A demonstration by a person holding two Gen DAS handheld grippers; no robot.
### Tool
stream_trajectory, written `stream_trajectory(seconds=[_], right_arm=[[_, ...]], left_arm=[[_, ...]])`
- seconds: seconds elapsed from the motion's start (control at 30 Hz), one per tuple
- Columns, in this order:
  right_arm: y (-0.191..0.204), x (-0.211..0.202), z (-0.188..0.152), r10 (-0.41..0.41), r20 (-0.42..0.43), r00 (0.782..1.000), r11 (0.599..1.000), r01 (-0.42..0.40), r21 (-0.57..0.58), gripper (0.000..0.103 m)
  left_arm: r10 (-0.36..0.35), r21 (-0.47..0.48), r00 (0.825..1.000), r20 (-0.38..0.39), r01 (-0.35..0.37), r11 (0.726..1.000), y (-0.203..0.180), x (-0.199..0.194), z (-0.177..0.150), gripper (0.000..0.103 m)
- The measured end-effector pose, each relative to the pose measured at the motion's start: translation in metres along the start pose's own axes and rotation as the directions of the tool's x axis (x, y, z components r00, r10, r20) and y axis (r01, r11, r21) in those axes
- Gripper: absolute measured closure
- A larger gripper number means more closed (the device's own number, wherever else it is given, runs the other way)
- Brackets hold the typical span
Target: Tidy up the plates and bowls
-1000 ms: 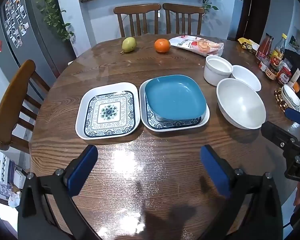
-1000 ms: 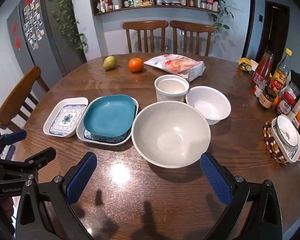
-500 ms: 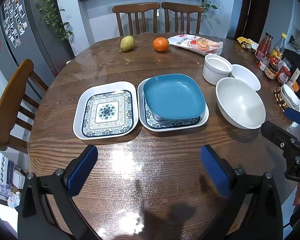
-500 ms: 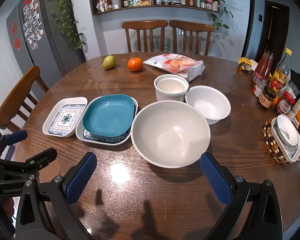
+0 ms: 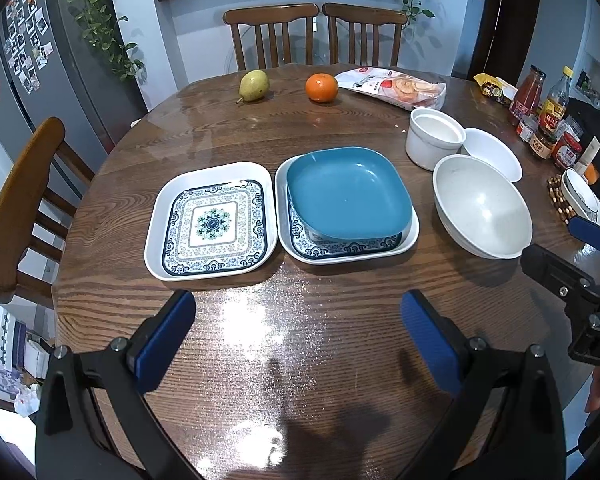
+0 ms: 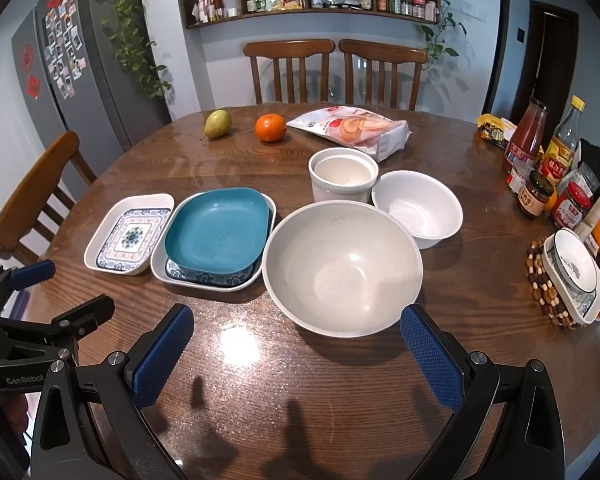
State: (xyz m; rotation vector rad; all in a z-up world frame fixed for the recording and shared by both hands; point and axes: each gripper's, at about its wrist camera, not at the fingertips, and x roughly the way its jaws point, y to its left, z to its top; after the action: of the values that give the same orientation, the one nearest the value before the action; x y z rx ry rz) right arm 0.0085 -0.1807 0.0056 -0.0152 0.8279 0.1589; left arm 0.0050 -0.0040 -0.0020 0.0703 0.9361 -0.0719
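Both the left gripper (image 5: pixel 296 332) and right gripper (image 6: pixel 296 344) hover spread wide, empty, over the round table's (image 5: pixel 228 120) near edge. Mid-table, a blue plate (image 5: pixel 346 194) sits tilted on a patterned plate (image 5: pixel 410 238); likely rigid, glossy, slippery, best pinched at the raised rim.

1. the left wrist view looks forward and down from the near edge of the round table (image 5: pixel 228 128), facing the two chairs at 12 o'clock; the patterned plate (image 5: pixel 214 222) lies near, dead ahead.
2. the right wrist view faces likewise from further right, the large bowl (image 6: pixel 342 270) close ahead.
3. both share the whole tabletop; each catches the other gripper at its edge.
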Motion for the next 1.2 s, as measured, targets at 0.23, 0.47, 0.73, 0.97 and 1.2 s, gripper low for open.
stream_trajectory(seconds=[0.23, 0.47, 0.73, 0.97, 1.2], right_arm=[[-0.002, 0.004, -0.001, -0.003, 0.000, 1.000, 1.000, 0.003, 0.003, 0.000], [-0.001, 0.005, -0.003, -0.001, -0.005, 1.000, 1.000, 0.001, 0.015, 0.000], [0.021, 0.000, -0.005, 0.095, -0.043, 0.995, 0.995, -0.095, 0.013, 0.000], [0.062, 0.020, -0.012, 0.175, -0.119, 0.977, 0.981, -0.184, -0.067, 0.000], [0.092, 0.067, -0.007, 0.380, -0.258, 0.888, 0.923, -0.380, 0.054, 0.000]], left_arm=[[-0.009, 0.006, 1.000, -0.005, 0.009, 1.000, 0.001, 0.003, 0.002, 0.001], [-0.026, 0.009, 1.000, -0.011, 0.026, 1.000, 0.004, 0.005, 0.003, 0.001], [-0.109, -0.109, 0.992, -0.067, 0.101, 0.989, 0.036, 0.020, 0.002, 0.001], [-0.089, -0.220, 0.994, -0.067, 0.073, 0.973, 0.089, 0.026, -0.001, 0.001], [-0.031, -0.296, 0.995, -0.096, 0.001, 0.955, 0.146, 0.049, 0.001, 0.002]])
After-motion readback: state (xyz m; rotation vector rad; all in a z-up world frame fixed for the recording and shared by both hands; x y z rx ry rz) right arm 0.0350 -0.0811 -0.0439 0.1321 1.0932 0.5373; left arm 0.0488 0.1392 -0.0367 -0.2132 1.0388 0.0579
